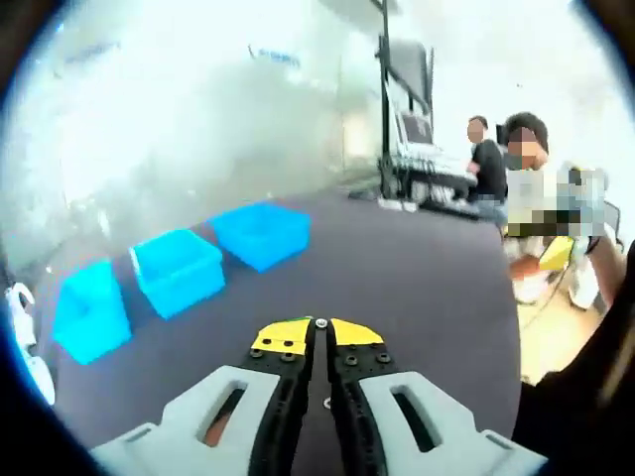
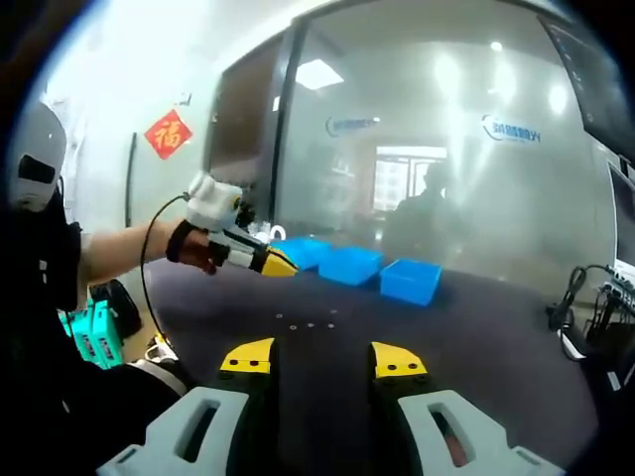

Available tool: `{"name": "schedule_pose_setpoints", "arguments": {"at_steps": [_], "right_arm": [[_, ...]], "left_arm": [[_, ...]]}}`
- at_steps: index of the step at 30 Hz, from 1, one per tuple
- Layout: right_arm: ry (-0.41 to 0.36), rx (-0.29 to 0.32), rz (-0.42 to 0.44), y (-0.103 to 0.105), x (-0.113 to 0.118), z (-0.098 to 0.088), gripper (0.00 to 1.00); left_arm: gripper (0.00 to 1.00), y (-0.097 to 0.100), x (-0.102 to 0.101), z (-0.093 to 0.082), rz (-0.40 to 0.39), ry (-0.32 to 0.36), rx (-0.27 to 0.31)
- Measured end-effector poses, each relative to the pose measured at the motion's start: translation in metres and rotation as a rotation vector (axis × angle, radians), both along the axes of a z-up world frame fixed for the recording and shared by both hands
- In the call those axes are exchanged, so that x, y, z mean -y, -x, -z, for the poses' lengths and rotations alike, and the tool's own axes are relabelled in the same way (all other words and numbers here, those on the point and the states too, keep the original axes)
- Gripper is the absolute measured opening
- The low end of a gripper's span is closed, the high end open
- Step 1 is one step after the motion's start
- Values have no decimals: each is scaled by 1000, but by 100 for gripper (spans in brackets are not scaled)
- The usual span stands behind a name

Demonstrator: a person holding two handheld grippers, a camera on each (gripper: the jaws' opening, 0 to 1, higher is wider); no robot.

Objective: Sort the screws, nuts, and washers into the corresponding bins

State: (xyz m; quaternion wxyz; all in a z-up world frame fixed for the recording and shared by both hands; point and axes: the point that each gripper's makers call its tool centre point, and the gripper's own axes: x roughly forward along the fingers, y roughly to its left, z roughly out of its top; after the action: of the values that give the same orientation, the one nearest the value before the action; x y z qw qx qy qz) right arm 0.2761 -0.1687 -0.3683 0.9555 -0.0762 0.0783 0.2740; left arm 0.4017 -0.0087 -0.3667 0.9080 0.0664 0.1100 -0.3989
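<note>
Three blue bins stand in a row on the dark table: the near bin [image 1: 91, 312], the middle bin [image 1: 179, 271] and the far bin [image 1: 261, 233]. My left gripper [image 1: 319, 332] hangs over the table to the right of them, its yellow-tipped jaws shut on a small silver part [image 1: 320, 322] at the tips. I cannot tell which kind of part it is. In the right gripper view the left gripper [image 2: 283, 266] is held by a hand just in front of the bins [image 2: 349, 266]. My right gripper [image 2: 323, 359] stands open above several small parts [image 2: 308, 323] lying on the table.
Behind the table [image 1: 427, 288] is a frosted glass wall [image 1: 179, 129]. People [image 1: 531, 188] sit at the back right by a stand with a monitor [image 1: 412, 124]. Cables [image 2: 575, 297] lie at the table's right edge; a green object [image 2: 94, 332] sits low left.
</note>
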Motion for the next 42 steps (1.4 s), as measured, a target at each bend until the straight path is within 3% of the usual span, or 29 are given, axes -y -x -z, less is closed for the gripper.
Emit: {"name": "schedule_pose_setpoints", "arguments": {"at_steps": [4,7,9,14,15,17,19,29,35,39,42], "right_arm": [[0,8,-9,1,-5,-3,32],[-25,12,-21,2,-8,-6,32],[-31,21,-20,3,-9,-8,31],[-37,45,-22,4,-10,-15,31],[-38,47,-21,4,-10,-15,31],[-48,53,-21,3,-10,-17,32],[-56,53,-22,3,-11,-18,32],[-62,57,-31,6,-14,-17,32],[-63,52,-35,6,-14,-16,32],[-65,56,-34,5,-14,-17,32],[-65,53,-32,6,-14,-16,32]], "left_arm": [[5,3,-21,-29,-108,68,98],[5,3,-41,-39,-215,55,175],[5,6,-47,-46,-249,116,193],[5,8,-68,-45,-331,177,186],[5,6,-74,-46,-359,179,198],[5,0,-92,-50,-427,115,268],[5,-7,-102,-53,-456,118,279],[4,-66,-157,-81,-581,231,253],[3,-110,-168,-90,-612,215,266],[3,-139,-175,-86,-635,197,256],[3,-161,-183,-86,-667,174,290]]}}
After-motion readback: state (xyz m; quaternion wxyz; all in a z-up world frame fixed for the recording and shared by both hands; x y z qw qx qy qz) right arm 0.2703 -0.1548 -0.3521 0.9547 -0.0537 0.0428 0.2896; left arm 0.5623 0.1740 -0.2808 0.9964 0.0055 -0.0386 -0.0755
